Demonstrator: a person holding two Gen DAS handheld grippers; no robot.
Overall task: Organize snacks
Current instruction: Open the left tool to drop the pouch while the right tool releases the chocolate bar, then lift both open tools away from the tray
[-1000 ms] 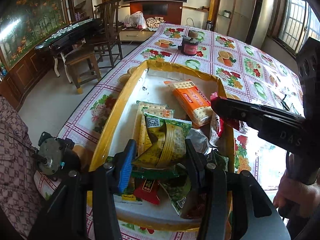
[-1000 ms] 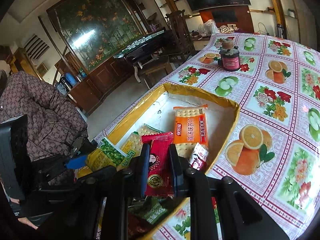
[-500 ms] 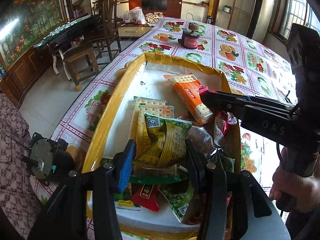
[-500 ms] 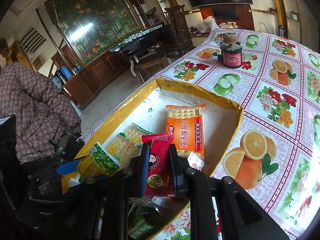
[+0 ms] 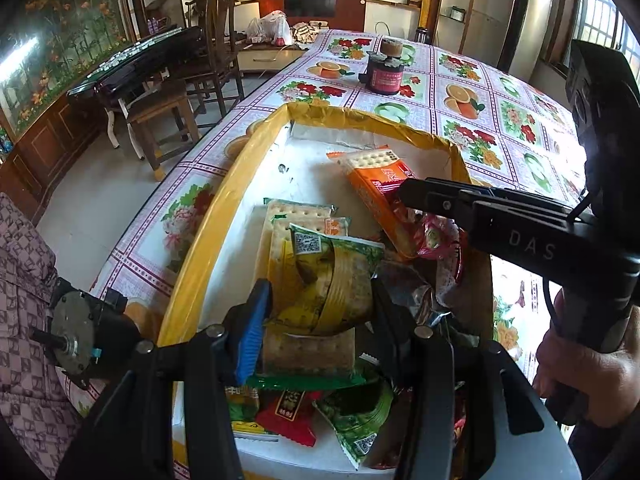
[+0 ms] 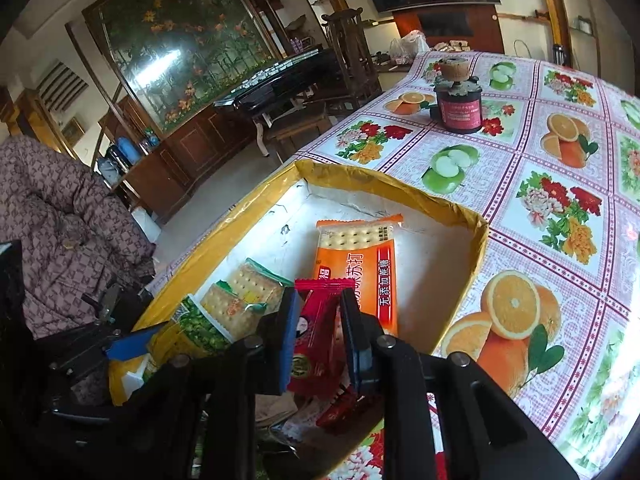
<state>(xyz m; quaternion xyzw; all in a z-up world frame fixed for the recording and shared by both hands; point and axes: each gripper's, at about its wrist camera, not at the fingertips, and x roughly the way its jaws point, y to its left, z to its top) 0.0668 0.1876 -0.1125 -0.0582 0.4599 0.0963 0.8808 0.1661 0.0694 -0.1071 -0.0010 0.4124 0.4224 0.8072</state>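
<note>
Snacks are piled in the yellow-rimmed tray (image 5: 208, 216) on the bench (image 6: 560, 208), mostly heaped at the near end, far end almost bare. A red packet (image 6: 316, 340) sits between the jaws of the right gripper (image 6: 318, 344), which are opening; the pads look just off the wrapper or barely on it, so the packet is judged as being let go over the tray, next to the orange cracker pack (image 6: 360, 264). The green-and-yellow packet (image 5: 328, 280) is clamped in the left gripper (image 5: 320, 308), jaws part-way apart around it, above the cracker packs (image 5: 296, 216) at the near end; these jaws are easing apart slightly too, grip apparently not lost yet. For a clean release, the right jaws should be opened fully before the hand is pulled back, otherwise the wrapper's crimped edge may be dragged out over the rim. The packet should be dropped flat beside the orange pack, not on the heap, so rows can be formed. The bare far end is better used for the left packet. Light foil wrappers slide and crumple easily, so a low release is advised. The right gripper's body is seen crossing over the tray in the left view, so the hands should be kept apart when withdrawn. The dark jar (image 6: 458, 108) further along the bench is well clear.
</note>
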